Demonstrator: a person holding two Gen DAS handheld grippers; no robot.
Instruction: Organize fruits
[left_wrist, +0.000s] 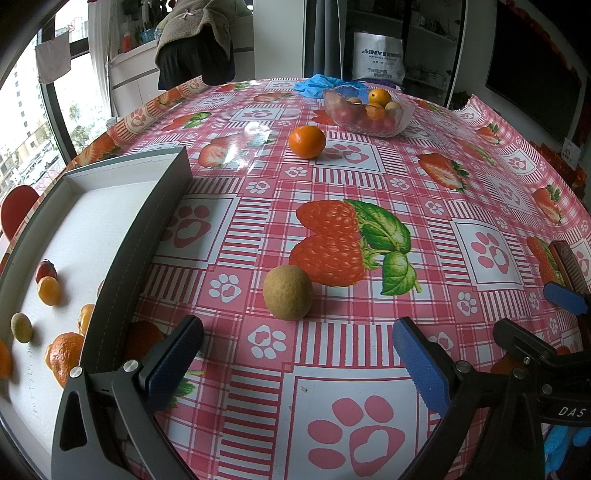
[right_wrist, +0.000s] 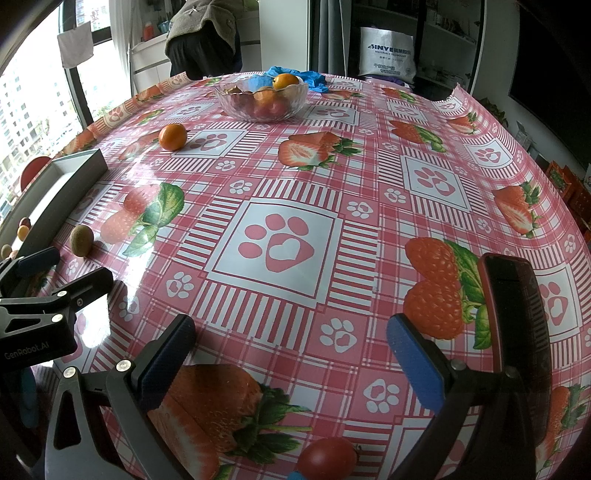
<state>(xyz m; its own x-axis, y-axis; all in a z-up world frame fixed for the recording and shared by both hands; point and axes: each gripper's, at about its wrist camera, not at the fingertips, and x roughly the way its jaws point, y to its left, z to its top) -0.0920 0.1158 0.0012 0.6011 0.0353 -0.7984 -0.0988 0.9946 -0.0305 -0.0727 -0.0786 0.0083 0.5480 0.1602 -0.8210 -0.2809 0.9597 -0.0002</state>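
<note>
A brown round fruit (left_wrist: 287, 292) lies on the strawberry tablecloth just ahead of my left gripper (left_wrist: 297, 349), which is open and empty. Further back sits a tangerine (left_wrist: 307, 141), and beyond it a glass bowl (left_wrist: 402, 120) holding several small fruits. The grey tray (left_wrist: 155, 206) on the left holds several fruits, among them a peeled-looking tangerine (left_wrist: 64, 356). My right gripper (right_wrist: 291, 345) is open over bare cloth. In its view the brown fruit (right_wrist: 81, 240) is at the far left beside the tray (right_wrist: 62, 195), the tangerine (right_wrist: 172, 136) and bowl (right_wrist: 295, 103) at the back, and a red tomato (right_wrist: 327, 458) sits under the gripper.
A dark phone-like object (right_wrist: 517, 306) lies right of my right gripper. Blue gloves (left_wrist: 325, 83) lie behind the bowl. A person (left_wrist: 195, 40) stands beyond the table's far edge, near a white bag (left_wrist: 378, 59). The window is at the left.
</note>
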